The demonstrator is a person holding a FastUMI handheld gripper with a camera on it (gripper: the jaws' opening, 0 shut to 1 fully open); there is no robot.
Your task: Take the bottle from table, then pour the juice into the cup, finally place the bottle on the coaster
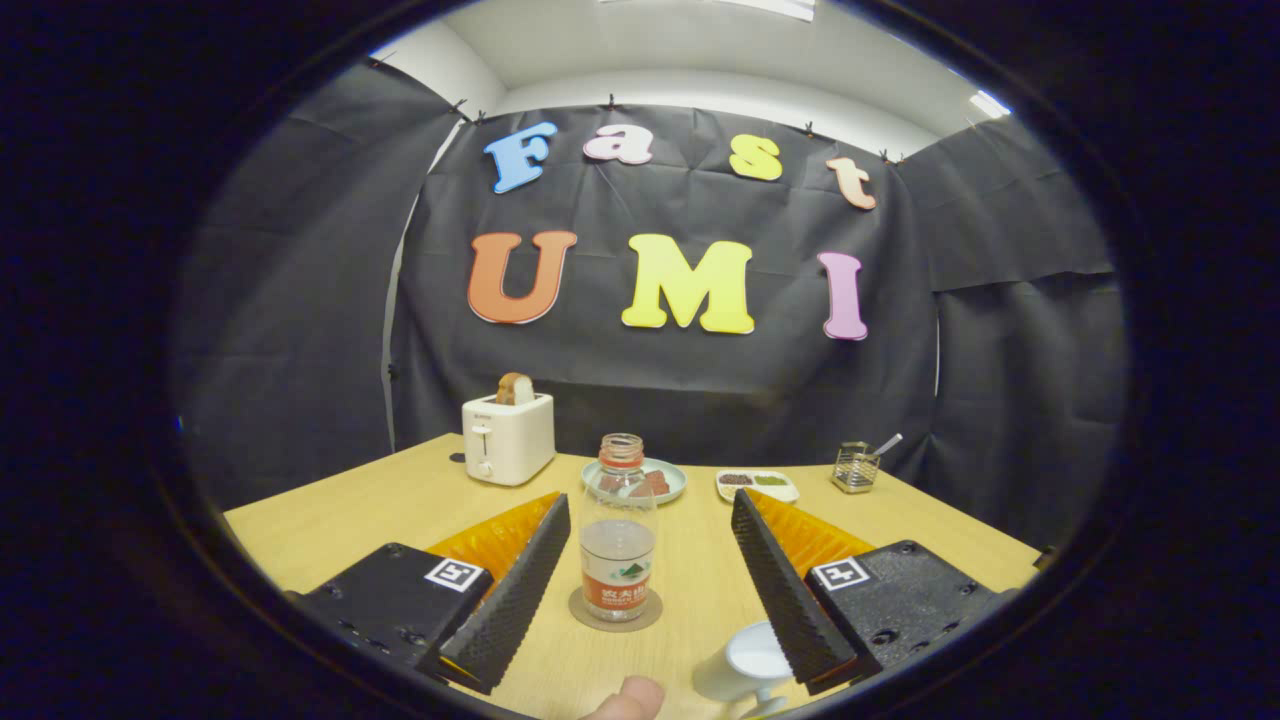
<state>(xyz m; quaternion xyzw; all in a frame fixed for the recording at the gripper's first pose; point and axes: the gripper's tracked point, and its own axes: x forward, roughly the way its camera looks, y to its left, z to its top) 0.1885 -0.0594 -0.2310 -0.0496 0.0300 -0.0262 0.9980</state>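
Observation:
A clear plastic bottle [618, 540] without a cap stands upright on a round dark coaster [615, 612], between my two fingers and apart from both. It holds a little pale liquid and wears a red label. My gripper [650, 515] is open, its fingers spread wide on either side of the bottle. A white cup [745, 668] with a handle stands close by, partly hidden behind the right finger [785, 590].
On the wooden table [370, 500], a white toaster [508, 436] with a bread slice stands at the back left. Behind the bottle lie a pale plate [668, 478] with food, a small white dish [757, 485] and a wire holder [856, 466]. A person's fingertip [628, 698] shows nearest me.

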